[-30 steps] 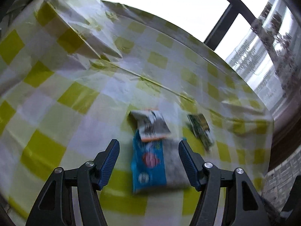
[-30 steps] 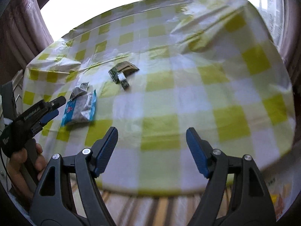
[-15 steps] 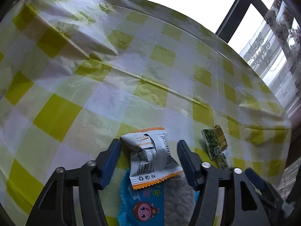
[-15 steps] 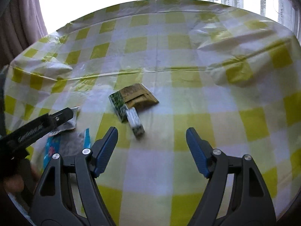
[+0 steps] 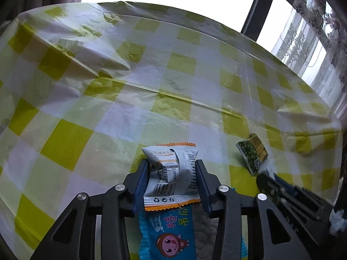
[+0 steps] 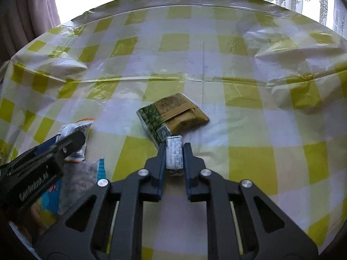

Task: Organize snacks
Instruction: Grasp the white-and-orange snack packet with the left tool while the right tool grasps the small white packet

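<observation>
Left gripper (image 5: 173,178): jaws narrowing at this moment, blue pads flanking a crumpled white foil snack packet with orange serrated edges (image 5: 171,173); pads sit against the packet's two sides, though how firmly they press I cannot tell. Packet lies on the counter (image 5: 108,119), which is covered with a glossy yellow-and-white checked plastic cloth; its long axis runs along the fingers, printed back upward, barcode end toward the camera. Its near end overlaps a blue plastic snack bag with a cartoon face and a clear window (image 5: 169,234), flat beneath the gripper.

Right gripper (image 6: 174,158): jaws clenched on a small white rectangular wrapped snack with fine grey print (image 6: 174,155). Its long axis runs along the fingers, far end just beside, perhaps touching, a flat green-and-tan folded packet (image 6: 173,117) on the counter.

Pose: both grippers pitch steeply down toward the counter, side by side; each tip shows at the edge of the other's view.
</observation>
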Tool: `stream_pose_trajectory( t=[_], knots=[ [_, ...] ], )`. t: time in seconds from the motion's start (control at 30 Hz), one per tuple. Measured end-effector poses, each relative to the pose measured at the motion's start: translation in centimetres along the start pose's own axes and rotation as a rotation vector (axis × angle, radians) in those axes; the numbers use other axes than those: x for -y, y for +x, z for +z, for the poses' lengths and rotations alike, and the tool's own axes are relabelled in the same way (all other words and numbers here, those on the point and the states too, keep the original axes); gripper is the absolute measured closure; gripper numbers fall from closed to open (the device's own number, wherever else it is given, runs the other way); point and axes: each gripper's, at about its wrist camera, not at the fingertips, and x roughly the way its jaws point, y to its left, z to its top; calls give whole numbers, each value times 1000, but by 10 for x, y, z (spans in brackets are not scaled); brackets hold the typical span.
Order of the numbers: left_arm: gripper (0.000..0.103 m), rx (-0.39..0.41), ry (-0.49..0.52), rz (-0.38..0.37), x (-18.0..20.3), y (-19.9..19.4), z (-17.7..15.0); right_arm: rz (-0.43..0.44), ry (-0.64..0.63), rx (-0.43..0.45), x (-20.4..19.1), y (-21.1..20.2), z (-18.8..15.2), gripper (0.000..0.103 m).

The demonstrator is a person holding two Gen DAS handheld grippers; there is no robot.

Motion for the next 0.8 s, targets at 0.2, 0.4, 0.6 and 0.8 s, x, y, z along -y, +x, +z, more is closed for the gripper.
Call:
stream_pose_trajectory(
  t=[0.2,0.4,0.6,0.8],
  knots=[
    [61,70,2,-16,7,-19,-9,22,72,-15,19,-30,-29,85],
    [61,127,67,-17,24,-41,-24,47,207,-14,55,-68,-58,85],
    [61,166,84,-7,29,-64,-36,51,250,1,64,-110,-86,85],
    [61,156,79,-62,40,-93,-58,54,280,11,82,-151,-121,85]
  ],
)
